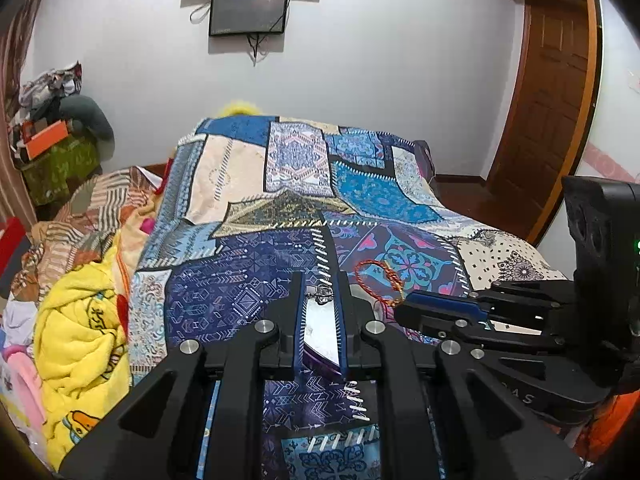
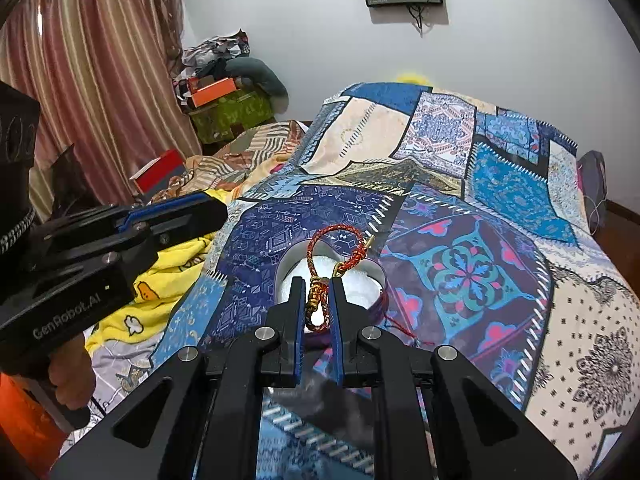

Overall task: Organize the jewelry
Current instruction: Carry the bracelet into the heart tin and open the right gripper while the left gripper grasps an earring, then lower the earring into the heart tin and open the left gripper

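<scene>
A red and gold braided cord bracelet (image 2: 320,256) is held in my right gripper (image 2: 316,292), whose fingers are shut on its knotted part just above an open round box with a white lining (image 2: 360,284). In the left wrist view the bracelet's loop (image 1: 376,276) sticks up from my right gripper (image 1: 404,308). My left gripper (image 1: 320,296) is partly closed beside the box's white inside (image 1: 320,324), with a small silver piece of jewelry (image 1: 324,294) between its fingertips. Whether the pads touch it is unclear.
Everything lies on a bed with a blue patchwork cover (image 2: 460,208). A yellow blanket (image 1: 80,332) and other bedding are heaped at the left. A green box with clutter (image 2: 228,112) stands by the curtain. A wooden door (image 1: 548,112) is at the right.
</scene>
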